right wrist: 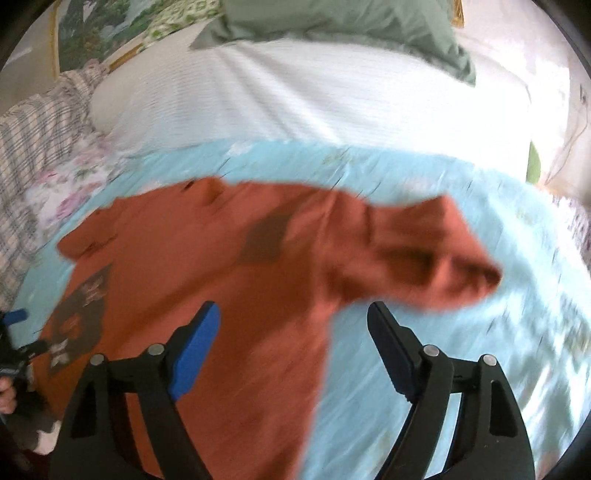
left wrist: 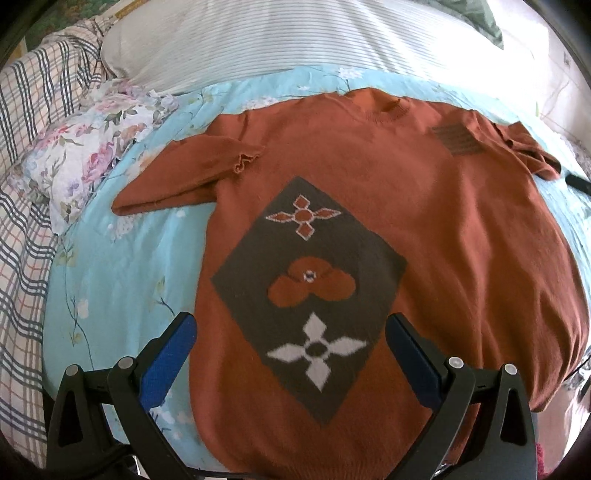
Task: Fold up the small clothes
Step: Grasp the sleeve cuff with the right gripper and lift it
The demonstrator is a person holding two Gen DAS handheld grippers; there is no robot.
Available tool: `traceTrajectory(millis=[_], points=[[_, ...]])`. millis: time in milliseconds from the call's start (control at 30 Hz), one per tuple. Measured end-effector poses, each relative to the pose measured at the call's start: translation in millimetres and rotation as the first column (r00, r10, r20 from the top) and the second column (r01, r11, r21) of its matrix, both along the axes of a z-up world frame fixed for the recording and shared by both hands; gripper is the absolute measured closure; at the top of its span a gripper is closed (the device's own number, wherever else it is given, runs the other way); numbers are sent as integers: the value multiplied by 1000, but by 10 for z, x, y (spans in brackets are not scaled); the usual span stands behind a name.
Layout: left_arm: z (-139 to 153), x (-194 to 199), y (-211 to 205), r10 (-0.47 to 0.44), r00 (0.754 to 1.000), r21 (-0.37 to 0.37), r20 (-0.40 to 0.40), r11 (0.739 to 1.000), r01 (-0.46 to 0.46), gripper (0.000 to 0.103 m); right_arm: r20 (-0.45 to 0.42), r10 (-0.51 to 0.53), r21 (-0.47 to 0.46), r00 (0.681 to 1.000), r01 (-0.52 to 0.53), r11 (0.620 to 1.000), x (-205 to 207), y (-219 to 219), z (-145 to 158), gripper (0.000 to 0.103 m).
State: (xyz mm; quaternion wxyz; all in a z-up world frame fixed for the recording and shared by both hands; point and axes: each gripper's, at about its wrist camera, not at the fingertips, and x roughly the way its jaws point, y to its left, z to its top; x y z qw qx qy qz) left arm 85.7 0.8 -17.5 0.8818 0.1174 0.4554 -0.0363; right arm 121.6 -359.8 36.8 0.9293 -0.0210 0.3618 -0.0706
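Ahead of the left gripper, a pale blue sheet (left wrist: 122,266) with faint sprigs spreads out. Beyond it lies a striped white pillow (left wrist: 295,40), and a green pillow (left wrist: 484,14) peeks in further off to the right. To the left, a floral pillow (left wrist: 88,147) is bunched against a plaid blanket (left wrist: 33,122). Over the right gripper the picture is blurred: blue sheet (right wrist: 461,350) ahead, white pillow (right wrist: 295,96) beyond, green pillow (right wrist: 340,26) on top, plaid (right wrist: 37,125) far left.
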Motion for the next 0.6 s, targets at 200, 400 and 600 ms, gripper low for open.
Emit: traceTrajectory(millis=[200,400,600], points=[[-48,182,-78,0,999,12,-38,1000,0,1,-71,39,-124,997,-47,991,614,-376,-142,29],[-118,367,-212,-9,997,-4,-75,1000,9,1,-211,47,-140,976,-78,987,1101,-656,-595,40],[-221,534,-331,-17,994,-8,-110,1000,16,1,-239,-31,-46,970,21,999,1116,-949,-677,93]])
